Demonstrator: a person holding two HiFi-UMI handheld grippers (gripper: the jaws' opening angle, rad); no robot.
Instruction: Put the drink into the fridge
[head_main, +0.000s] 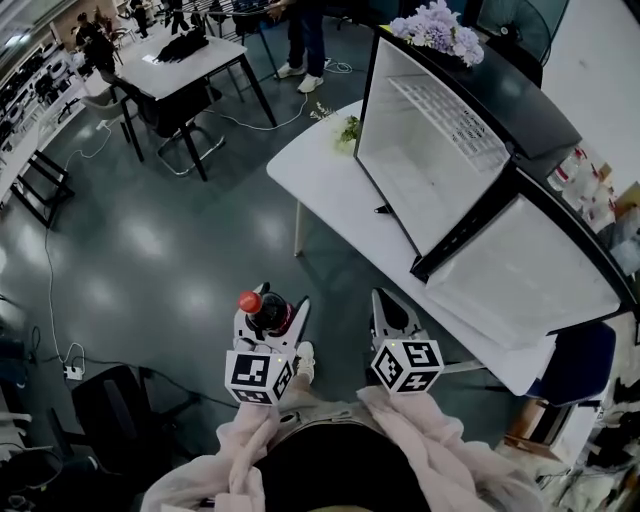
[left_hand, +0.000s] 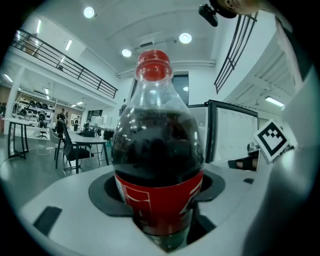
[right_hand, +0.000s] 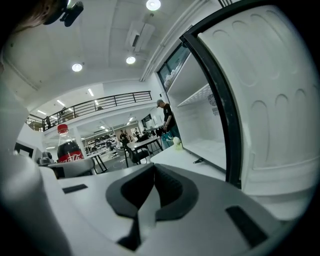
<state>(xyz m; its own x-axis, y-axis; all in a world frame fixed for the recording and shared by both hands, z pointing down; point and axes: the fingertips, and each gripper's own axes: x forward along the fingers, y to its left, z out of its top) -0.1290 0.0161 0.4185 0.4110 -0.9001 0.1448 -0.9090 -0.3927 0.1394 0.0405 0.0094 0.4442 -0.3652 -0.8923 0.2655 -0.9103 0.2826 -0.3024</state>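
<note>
Looking down in head view, left gripper (head_main: 268, 318) pinches the upright drink (head_main: 262, 310), open fridge (head_main: 430, 190) well ahead-right; left gripper view shows jaws clamped on its waist; right gripper view shows right gripper (right_hand: 145, 200) pressed together, empty, nearer the fridge.

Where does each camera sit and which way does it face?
Head view: on the person's head, looking steeply down at the fridge and table; left gripper, right gripper, sleeves show.
Left gripper view: rides the left gripper, looks along its fingers, shut on the cola bottle.
Right gripper view: rides the right gripper, fingers shut and empty, facing the fridge.
Shared: all three show cola bottle and fridge.
</note>
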